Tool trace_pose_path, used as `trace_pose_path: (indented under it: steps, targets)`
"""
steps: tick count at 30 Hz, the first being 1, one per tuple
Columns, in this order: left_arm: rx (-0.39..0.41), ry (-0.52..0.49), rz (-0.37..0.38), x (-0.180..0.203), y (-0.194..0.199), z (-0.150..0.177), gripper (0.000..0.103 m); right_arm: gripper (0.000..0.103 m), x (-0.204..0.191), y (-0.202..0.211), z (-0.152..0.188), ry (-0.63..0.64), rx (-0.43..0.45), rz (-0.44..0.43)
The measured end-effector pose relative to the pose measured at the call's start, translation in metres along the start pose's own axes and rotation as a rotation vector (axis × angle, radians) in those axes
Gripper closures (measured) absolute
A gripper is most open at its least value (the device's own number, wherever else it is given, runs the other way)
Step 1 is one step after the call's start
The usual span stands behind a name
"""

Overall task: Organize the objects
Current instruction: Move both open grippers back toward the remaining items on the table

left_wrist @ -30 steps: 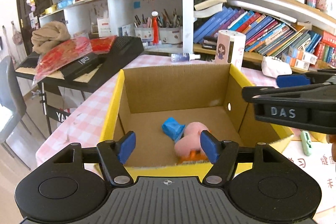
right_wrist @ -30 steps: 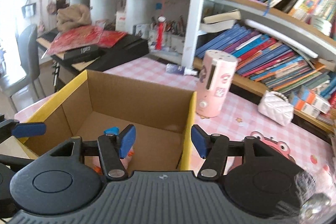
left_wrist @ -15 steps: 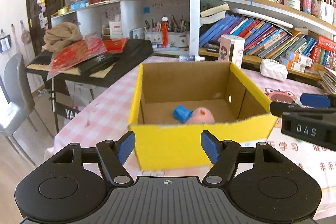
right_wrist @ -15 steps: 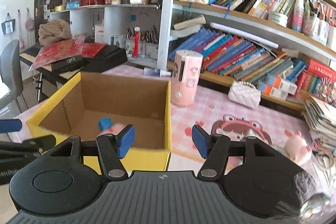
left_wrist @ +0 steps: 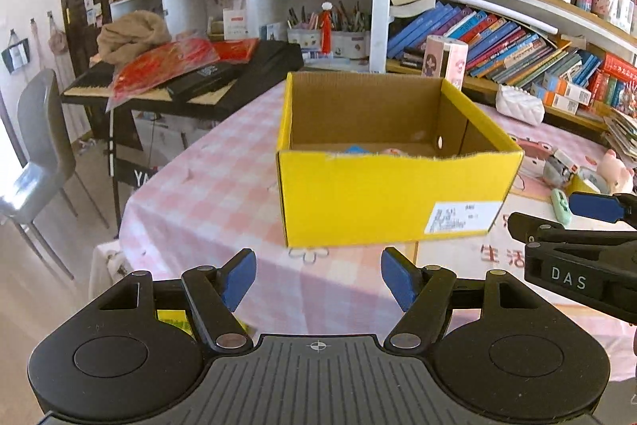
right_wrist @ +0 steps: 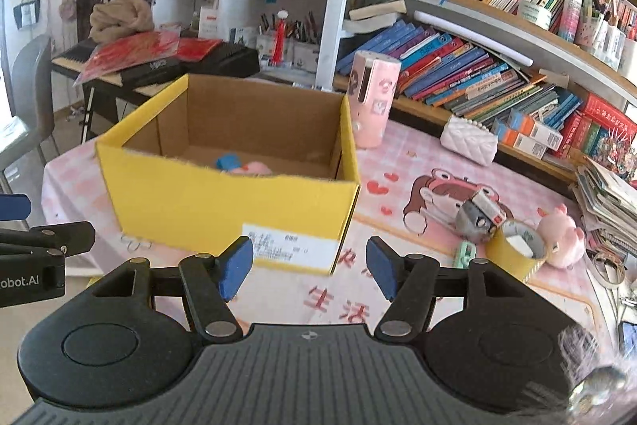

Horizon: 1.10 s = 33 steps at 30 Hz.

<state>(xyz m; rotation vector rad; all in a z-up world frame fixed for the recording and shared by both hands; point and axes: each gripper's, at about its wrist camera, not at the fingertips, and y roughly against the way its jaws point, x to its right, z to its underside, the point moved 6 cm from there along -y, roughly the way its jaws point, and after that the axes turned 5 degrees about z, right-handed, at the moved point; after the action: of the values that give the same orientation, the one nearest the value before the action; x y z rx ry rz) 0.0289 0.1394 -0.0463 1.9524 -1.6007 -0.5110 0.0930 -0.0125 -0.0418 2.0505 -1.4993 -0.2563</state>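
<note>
1. Bookshelves (left_wrist: 517, 38) packed with colourful books fill the back of the left wrist view, and a black keyboard (left_wrist: 223, 82) piled with red packets stands to the left.
2. On the bench (left_wrist: 207, 194), under a pink checked cloth, sits a yellow cardboard box (left_wrist: 390, 198), open at the top, with a white label low on its near wall.
3. Inside the box, only the tops of a blue item (left_wrist: 355, 149) and a pink toy (left_wrist: 394, 151) show above the near wall.
4. The left tool (left_wrist: 318, 277) hangs short of the box with its blue pads spread wide and nothing between them.
5. Part of the right tool (left_wrist: 577, 253) enters from the right edge, beside the box.
6. In the right wrist view, the same box (right_wrist: 223, 202) lies ahead and to the left, the blue item (right_wrist: 227, 160) touching the pink toy (right_wrist: 254, 168) on its floor.
7. The right tool (right_wrist: 309, 271) is likewise spread and empty, near the box's labelled corner.
8. To the right on the bench lie a tape roll (right_wrist: 517, 245), a pink pig figure (right_wrist: 561, 236) just beside it, and a small green item (right_wrist: 465, 253).
9. A pink cylinder (right_wrist: 372, 98) stands upright behind the box.
</note>
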Motion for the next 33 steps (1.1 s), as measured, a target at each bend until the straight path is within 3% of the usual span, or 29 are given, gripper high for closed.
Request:
trace_pose_path:
  steps: [16, 33]
  targets:
    - [-0.068, -0.050, 0.043, 0.018, 0.015, 0.031, 0.031, 0.035, 0.003, 0.028, 0.040, -0.021, -0.059, 0.025]
    - [-0.126, -0.178, 0.178, 0.067, 0.014, 0.053, 0.030, 0.031, 0.047, 0.052, 0.088, -0.136, -0.143, 0.173]
